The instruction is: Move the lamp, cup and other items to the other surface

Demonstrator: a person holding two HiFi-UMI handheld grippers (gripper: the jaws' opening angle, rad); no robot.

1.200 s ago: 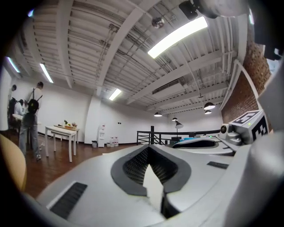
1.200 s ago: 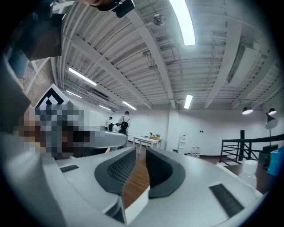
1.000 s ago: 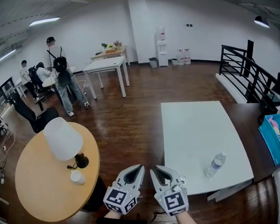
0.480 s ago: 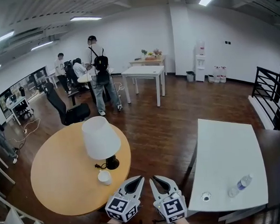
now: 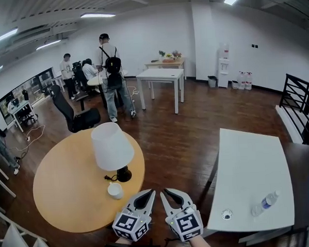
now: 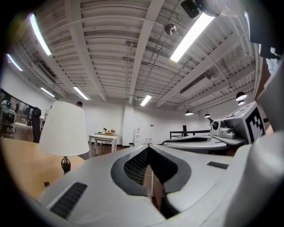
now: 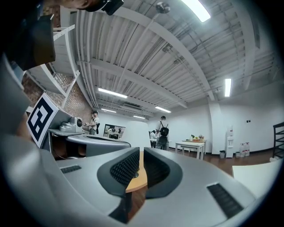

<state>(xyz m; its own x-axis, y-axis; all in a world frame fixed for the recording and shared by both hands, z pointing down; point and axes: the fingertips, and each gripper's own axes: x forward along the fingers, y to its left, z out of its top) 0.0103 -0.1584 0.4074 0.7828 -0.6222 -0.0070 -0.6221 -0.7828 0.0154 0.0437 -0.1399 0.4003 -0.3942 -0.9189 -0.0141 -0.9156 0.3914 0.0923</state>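
While both tongs are held side by side, low in the head view, neither carries anything.

Ahead and to the left of the left tongs [image 5: 146, 194] stands a round wooden table [image 5: 60, 203]. The lamp [image 5: 112, 147] is upright on it, with a white shade over a black base, and sits on the side of the table nearer the tongs. The cup [image 5: 115, 190], white, stands on the same table just in front of the lamp base, near the left tongs' tips but clear of them.

Left tongs: tips pressed together, nothing between them. Their own view shows the lamp [image 6: 64, 128] off to the left of the jaws.

Right tongs [image 5: 171, 192]: pressed together, nothing pinched. In their own view only a thin slit shows between the ribbed pads, with the wooden table edge visible beyond.

To the right of the right tongs stands a white rectangular table [image 5: 254, 161], well apart from the round one. On its near end lie a small round item [image 5: 227, 214] and, further right, a clear bottle [image 5: 264, 202] on its side.

Far ahead of both tongs, several people [image 5: 109, 71] stand among desks.
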